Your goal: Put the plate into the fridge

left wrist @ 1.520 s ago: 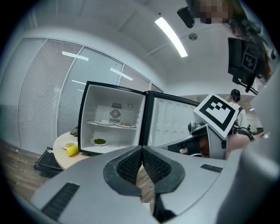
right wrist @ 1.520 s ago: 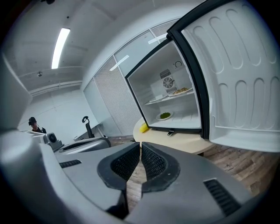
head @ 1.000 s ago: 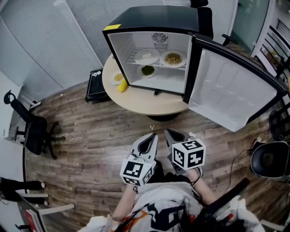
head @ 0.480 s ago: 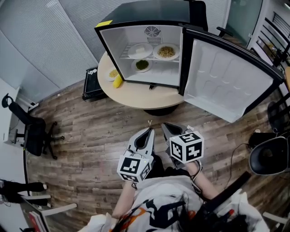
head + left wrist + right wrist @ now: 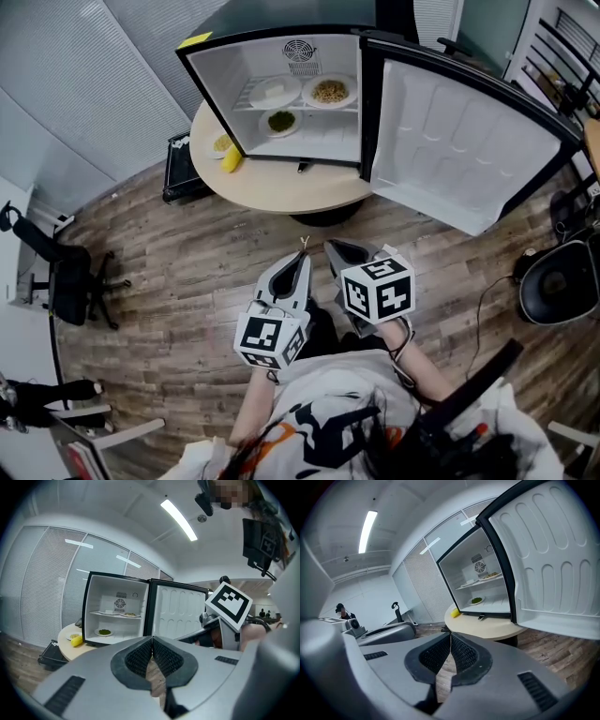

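– Jaws on both sides?
– Pressed together, nothing between them. The left gripper [image 5: 152, 644] and the right gripper [image 5: 450, 641] are side by side over the wood floor [image 5: 169, 272], well apart from the fridge [image 5: 291, 19].
– And the plate?
– The plate [image 5: 221, 143] sits on the round table [image 5: 281, 190], just left of the open fridge, with a corn cob [image 5: 231, 161] beside it. Inside, a plate of greens [image 5: 280, 121] stands on the bottom, and two more plates are on the shelf [image 5: 298, 105] above.
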The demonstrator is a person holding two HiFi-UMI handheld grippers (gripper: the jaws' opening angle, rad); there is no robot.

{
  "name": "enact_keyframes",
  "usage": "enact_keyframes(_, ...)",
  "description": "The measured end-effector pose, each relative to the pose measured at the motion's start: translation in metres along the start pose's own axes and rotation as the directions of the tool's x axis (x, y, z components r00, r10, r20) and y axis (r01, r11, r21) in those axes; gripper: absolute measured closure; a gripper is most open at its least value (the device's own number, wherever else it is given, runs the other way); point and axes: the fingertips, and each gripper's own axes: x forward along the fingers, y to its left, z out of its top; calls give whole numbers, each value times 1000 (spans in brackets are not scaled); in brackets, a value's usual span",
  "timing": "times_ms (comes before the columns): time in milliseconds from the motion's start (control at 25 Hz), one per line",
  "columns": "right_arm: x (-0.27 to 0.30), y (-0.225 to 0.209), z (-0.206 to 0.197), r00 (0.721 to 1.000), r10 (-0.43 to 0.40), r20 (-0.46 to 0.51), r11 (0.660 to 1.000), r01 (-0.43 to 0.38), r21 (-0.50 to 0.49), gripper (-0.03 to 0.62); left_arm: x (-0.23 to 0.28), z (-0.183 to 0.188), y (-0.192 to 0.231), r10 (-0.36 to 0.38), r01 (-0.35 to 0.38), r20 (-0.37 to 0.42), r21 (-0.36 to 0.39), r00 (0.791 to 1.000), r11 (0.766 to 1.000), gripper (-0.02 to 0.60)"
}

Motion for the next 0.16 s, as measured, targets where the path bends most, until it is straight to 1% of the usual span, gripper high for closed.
enact_keyframes(160, 5, 0, 0, 1000, 7, -6, 1000, -7, 3, 574, 2, 1, 4, 5, -5, -3, 5, 1000, 1000, 568)
